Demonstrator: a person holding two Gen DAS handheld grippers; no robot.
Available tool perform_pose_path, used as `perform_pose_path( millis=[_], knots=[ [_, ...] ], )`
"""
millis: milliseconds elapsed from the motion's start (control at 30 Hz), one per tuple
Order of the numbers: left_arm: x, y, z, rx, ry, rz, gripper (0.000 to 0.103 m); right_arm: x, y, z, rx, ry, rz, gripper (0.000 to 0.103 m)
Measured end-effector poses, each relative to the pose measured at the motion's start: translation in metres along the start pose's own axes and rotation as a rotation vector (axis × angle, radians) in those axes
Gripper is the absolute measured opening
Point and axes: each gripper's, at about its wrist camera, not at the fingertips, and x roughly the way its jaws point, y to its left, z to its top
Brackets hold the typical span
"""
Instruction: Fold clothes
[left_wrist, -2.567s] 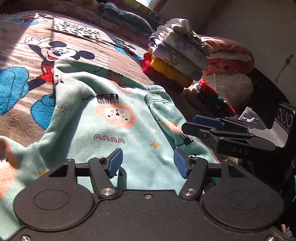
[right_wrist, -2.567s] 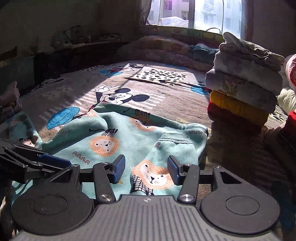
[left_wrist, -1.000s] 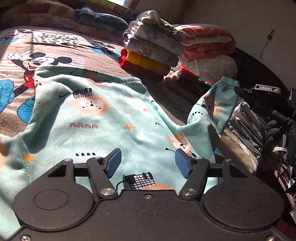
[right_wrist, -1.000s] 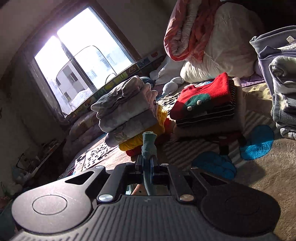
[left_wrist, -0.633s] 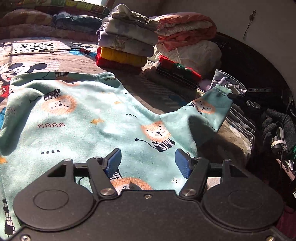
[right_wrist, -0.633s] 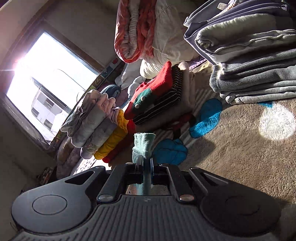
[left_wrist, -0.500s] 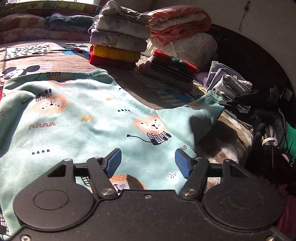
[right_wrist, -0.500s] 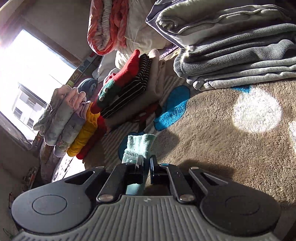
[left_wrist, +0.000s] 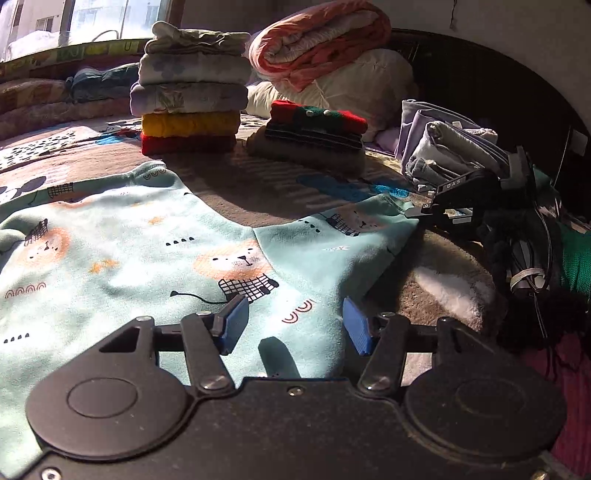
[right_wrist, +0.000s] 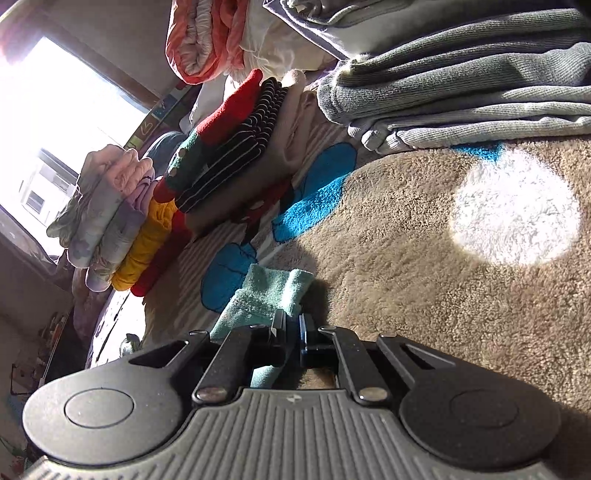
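1. Brown plush, with blue patches and a white spot, makes up the blanket (left_wrist: 258, 192) that covers the bed; the right wrist view shows its pile close up, the left wrist view its wider spread.
2. The mint-green sweatshirt (left_wrist: 147, 251), printed with lions, lies flat on the blanket to the near left. Only the left wrist view shows its body; the right wrist view shows just the ribbed cuff (right_wrist: 273, 291) of one sleeve.
3. Far left stands a stack of folded clothes (left_wrist: 190, 92) with yellow and red layers at the bottom. Just right of it lies a lower pile (left_wrist: 314, 136) topped in red and green, and far right a grey folded pile (left_wrist: 447, 147).
4. The left gripper (left_wrist: 293, 325) hovers over the sweatshirt's near edge, its blue pads spread and gripping nothing.
5. The right gripper (right_wrist: 292, 332) is pressed together on the cuff; the left wrist view shows it at the sleeve's end, low over the blanket.
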Motion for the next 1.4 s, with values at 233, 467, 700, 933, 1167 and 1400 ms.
perform_pose_path(
  millis=[233,467,700,933,1167,1400],
  knots=[
    [-0.029,-0.017,-0.010,0.162,-0.087,-0.024,0.051,-0.016,0.017,0.007,-0.132,-0.081,-0.081,0.022],
    [-0.035,-0.025,-0.024,0.250,-0.101,-0.023,0.051,-0.054,0.103,-0.045,-0.609,-0.138,0.061,0.022],
    [-0.027,-0.035,-0.028,0.284,-0.079,-0.040,0.062,-0.030,0.166,-0.116,-0.821,0.152,0.299,0.020],
    [-0.021,-0.027,-0.035,0.258,-0.018,-0.063,0.066,-0.042,0.143,-0.125,-0.928,0.188,0.103,0.021],
    [-0.022,-0.030,-0.035,0.276,-0.013,-0.064,0.068,-0.056,0.186,-0.165,-1.098,0.164,0.274,0.020],
    [-0.025,-0.028,-0.037,0.273,-0.009,-0.076,0.068,-0.039,0.163,-0.179,-1.144,0.256,0.163,0.021]
  ],
)
